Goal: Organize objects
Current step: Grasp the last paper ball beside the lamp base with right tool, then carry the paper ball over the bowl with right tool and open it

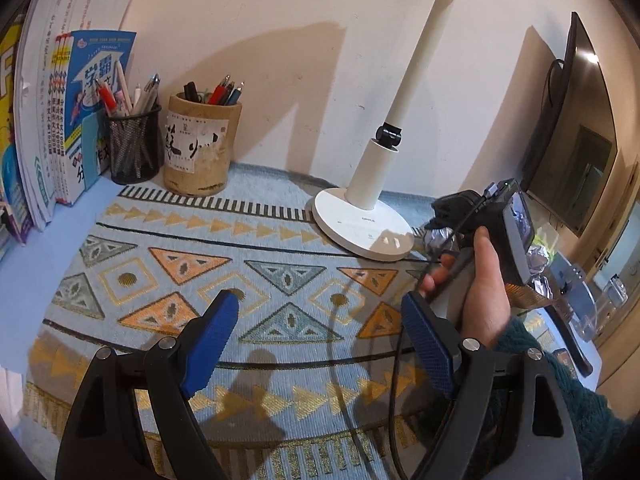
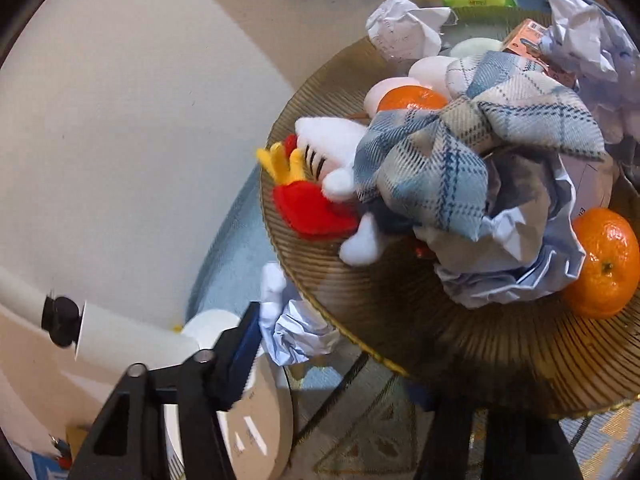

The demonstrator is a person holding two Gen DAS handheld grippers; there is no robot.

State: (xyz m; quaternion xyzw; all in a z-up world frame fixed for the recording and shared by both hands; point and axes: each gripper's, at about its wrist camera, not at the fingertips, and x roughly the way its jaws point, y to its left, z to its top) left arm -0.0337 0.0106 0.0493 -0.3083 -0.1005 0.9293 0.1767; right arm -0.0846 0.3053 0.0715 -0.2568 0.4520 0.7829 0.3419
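My left gripper (image 1: 320, 300) hovers open over the patterned mat (image 1: 248, 240), with nothing between its blue pads. In the right wrist view an amber ribbed glass plate (image 2: 380, 304) carries a red and white plush toy (image 2: 320, 184), a plaid cloth (image 2: 460, 152), two oranges (image 2: 604, 264), eggs and crumpled paper. A small crumpled paper ball (image 2: 298, 334) lies on the mat beside the plate's rim, between the fingers of my right gripper (image 2: 336, 336). The near blue pad (image 2: 246, 348) sits against the ball. The other fingertip is hidden under the plate.
A white desk lamp (image 1: 362, 220) stands at the mat's far edge. A mesh pen cup (image 1: 134, 144), a bamboo pen holder (image 1: 200, 144) and upright books (image 1: 60, 120) line the wall at left. A hand (image 1: 484, 292) holds the right tool at right, before a dark monitor (image 1: 576, 132).
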